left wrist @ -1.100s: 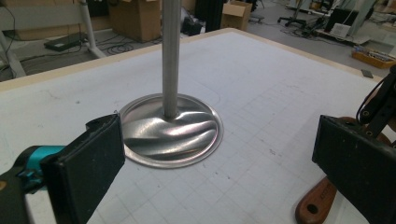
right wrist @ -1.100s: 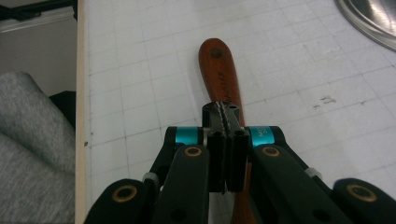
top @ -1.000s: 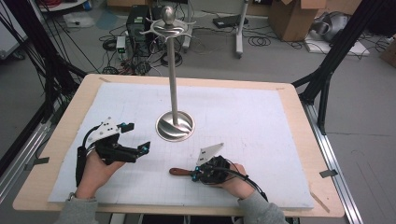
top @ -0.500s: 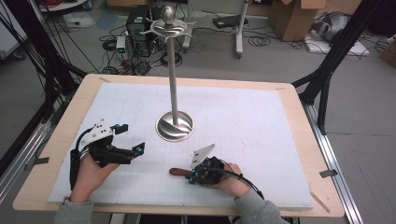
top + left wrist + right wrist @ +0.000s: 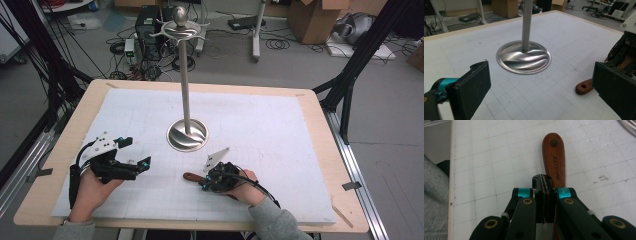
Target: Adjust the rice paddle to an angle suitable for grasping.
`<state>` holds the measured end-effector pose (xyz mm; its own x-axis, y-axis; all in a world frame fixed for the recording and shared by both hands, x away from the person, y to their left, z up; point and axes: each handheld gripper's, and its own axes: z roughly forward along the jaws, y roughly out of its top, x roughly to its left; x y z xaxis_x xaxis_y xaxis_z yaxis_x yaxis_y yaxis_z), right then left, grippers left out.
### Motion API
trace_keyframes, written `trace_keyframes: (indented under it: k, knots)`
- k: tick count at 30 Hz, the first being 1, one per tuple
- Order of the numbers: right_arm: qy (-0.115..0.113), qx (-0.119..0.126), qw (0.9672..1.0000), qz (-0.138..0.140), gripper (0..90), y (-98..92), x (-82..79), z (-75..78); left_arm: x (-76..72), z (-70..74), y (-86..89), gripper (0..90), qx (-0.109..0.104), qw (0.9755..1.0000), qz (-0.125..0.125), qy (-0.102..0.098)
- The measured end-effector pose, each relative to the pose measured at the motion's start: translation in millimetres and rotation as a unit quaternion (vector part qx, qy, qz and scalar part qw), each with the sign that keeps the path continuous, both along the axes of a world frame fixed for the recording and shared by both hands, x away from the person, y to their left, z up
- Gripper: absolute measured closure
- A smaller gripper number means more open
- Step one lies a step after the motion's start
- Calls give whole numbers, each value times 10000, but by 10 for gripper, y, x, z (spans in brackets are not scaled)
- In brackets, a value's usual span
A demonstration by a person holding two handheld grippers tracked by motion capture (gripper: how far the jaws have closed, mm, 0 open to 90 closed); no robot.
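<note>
- High view: the left gripper [image 5: 134, 156] is hovering over the white mat [image 5: 280, 130], jaws spread; the right gripper [image 5: 206, 184] is sitting low, the wooden handle [image 5: 192, 176] poking out just ahead of it.
- Left gripper view: its jaws are gaping with nothing between them, the metal stand [image 5: 524, 58] lying ahead and the handle off beside one jaw.
- Right gripper view: its jaws are pressing together, gripping nothing, and the handle is lying directly alongside and beneath them.

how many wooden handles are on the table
1: a wooden handle lying on the white mat beside the shut right tool, near the table's front edge.
</note>
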<state>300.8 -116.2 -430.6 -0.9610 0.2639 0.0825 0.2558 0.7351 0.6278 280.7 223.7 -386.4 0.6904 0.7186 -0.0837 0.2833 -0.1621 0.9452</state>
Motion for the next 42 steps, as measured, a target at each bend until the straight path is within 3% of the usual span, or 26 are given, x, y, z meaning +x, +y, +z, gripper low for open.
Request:
trace_keyframes:
  k: [5,18,23,32,42]
  knots:
    - [90,69,9999,-30,897,-20,58,-10,-19,-8,17,30,-11,10000,-18,43]
    - [-69,25,9997,-229,897,-34,131,-5,-41,-58,18,30,66,9999,20,96]
    - [27,80,9991,-412,897,-63,178,-11,-44,-69,23,30,44,9999,-45,118]
    - [-36,72,9970,-773,897,-132,251,-12,-74,-62,20,30,-13,9999,-110,-13]
    - [-131,23,9935,-1134,897,-197,307,-8,-68,-83,37,30,24,10000,-62,57]
